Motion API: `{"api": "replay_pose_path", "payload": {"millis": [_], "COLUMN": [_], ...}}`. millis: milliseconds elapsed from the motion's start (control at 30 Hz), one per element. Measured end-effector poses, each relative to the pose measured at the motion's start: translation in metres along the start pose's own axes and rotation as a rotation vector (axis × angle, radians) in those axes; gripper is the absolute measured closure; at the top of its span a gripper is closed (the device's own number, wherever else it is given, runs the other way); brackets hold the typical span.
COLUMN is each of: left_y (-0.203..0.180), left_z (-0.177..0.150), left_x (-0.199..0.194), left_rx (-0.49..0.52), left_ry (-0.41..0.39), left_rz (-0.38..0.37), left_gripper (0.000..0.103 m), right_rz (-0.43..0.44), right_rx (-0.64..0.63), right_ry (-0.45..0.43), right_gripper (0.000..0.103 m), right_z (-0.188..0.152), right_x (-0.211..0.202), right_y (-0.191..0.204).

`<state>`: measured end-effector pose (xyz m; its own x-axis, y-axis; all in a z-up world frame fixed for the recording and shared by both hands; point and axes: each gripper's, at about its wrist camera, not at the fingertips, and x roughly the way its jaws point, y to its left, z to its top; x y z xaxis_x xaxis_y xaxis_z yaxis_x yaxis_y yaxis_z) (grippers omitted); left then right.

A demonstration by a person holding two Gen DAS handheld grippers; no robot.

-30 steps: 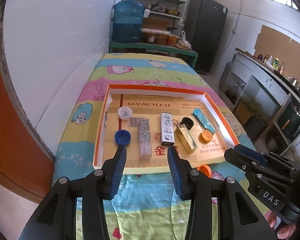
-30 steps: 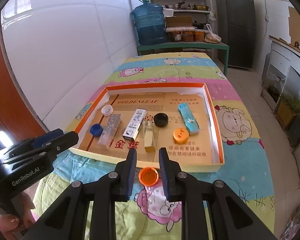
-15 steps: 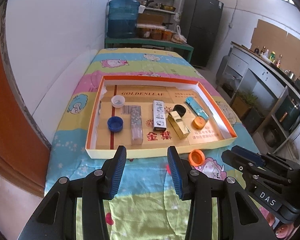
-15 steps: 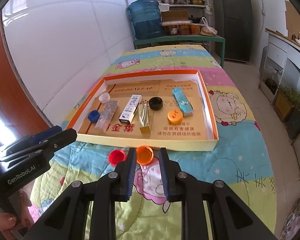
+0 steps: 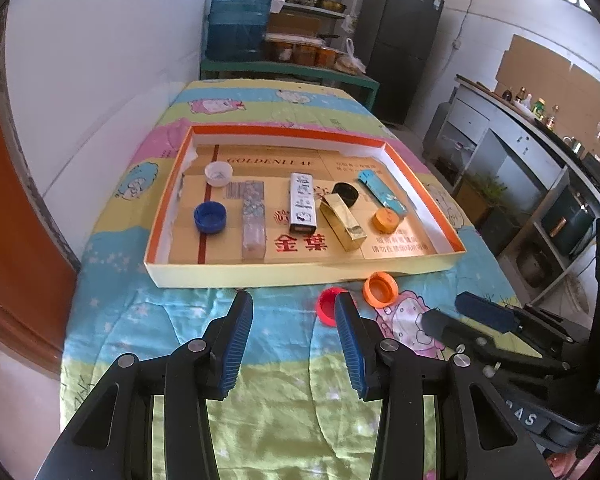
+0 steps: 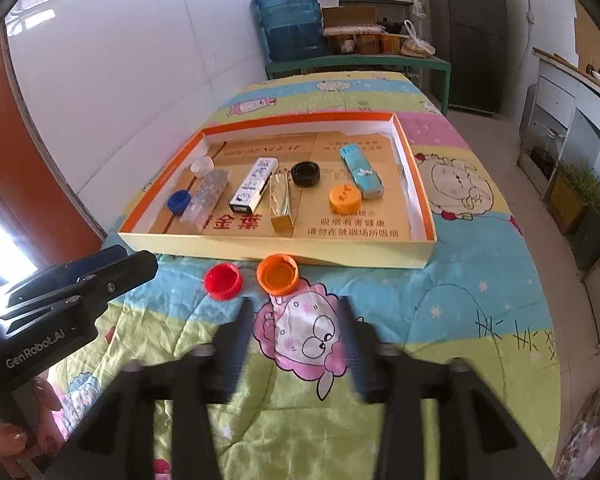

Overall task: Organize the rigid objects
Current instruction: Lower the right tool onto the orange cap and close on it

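An orange-rimmed cardboard tray (image 5: 162, 216) (image 6: 416, 192) on the table holds several caps and small boxes: blue cap (image 5: 209, 218), white cap (image 5: 218, 173), gold box (image 5: 343, 221), orange cap (image 6: 344, 199). An orange cap (image 5: 380, 289) (image 6: 278, 274) and a red cap (image 5: 329, 305) (image 6: 222, 275) lie on the cloth just in front of the tray. My left gripper (image 5: 294, 316) is open and empty near the red cap. My right gripper (image 6: 296, 316) is open, blurred and empty, behind the orange cap.
A cartoon-print cloth (image 6: 460, 288) covers the table. A white wall (image 5: 80, 80) runs along the left. A water jug (image 6: 292, 20) and shelves stand beyond the far end. Cabinets (image 5: 520, 168) line the right side.
Both grippers have pulled back from the tray. My right gripper has opened wide and the orange cap now lies free on the cloth. The red cap came into view.
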<state>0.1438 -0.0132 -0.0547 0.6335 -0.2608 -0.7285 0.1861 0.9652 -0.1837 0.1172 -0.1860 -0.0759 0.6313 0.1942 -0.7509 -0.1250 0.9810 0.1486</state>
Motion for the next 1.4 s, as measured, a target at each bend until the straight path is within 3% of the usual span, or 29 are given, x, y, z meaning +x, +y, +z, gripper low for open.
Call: {"api": "replay_pose_path", "payload": {"millis": [133,867,933,1067,1400], "left_y": [-0.001,0.008,0.009,0.005,-0.020], "left_z": [-0.002,-0.010,-0.011,-0.011,-0.012], "left_x": [0.005,0.025,0.027,0.033,0.057], "left_rx": [-0.003,-0.015,-0.016,-0.010,0.048], "left_ry": [0.008,0.060,0.067,0.082,0.134], "left_rz": [-0.005,-0.010,-0.015,-0.027,-0.047], "left_gripper": [0.054,0.054,0.054,0.054,0.054], "right_rz": [0.005,-0.041,-0.038,-0.035,-0.042], "right_rx": [0.002,-0.116,-0.123,-0.126,-0.045], "right_ry": [0.008,0.023,0.019,0.016,-0.002], "right_gripper": [0.051,0.051,0.053,0.073,0.073], "right_z": [-0.001,0.004,0.006,0.010,0.000], "right_x": [0.004,0.054,0.057,0.059,0.037], "right_y": [-0.001,0.017,0.017,0.016,-0.018]}}
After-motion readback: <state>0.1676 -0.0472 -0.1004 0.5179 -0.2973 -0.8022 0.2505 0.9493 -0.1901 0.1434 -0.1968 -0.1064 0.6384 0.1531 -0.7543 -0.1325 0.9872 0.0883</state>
